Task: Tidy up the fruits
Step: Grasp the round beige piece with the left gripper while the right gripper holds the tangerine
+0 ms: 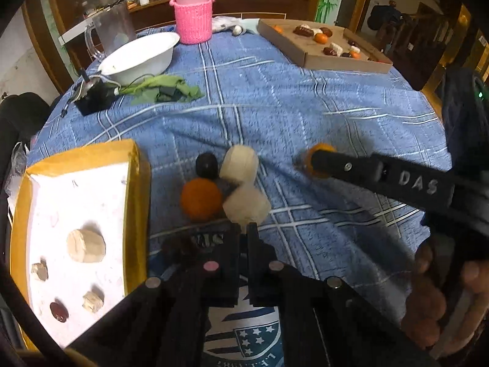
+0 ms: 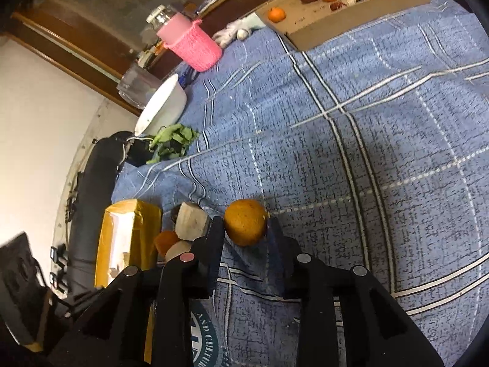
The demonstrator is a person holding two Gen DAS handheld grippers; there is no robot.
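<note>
A cluster of fruit lies mid-table: an orange [image 1: 200, 199], a dark date [image 1: 206, 165] and two pale chunks [image 1: 239, 165]. My left gripper [image 1: 243, 229] is shut and empty just in front of the cluster. My right gripper [image 2: 246, 227] is closed around a second orange [image 2: 245, 225], which rests on the blue cloth; it also shows in the left wrist view [image 1: 318, 160]. A yellow-rimmed tray [image 1: 136, 183] at the left holds a pale chunk [image 1: 86, 245], two small pieces and a red date [image 1: 59, 312].
A cardboard tray [image 1: 308, 52] with oranges and dates stands at the far right. A white bowl [image 1: 143, 55], green leaves [image 1: 165, 88], a black box [image 1: 94, 96], a clear jug [image 1: 113, 30] and a pink jar [image 1: 193, 15] stand at the back.
</note>
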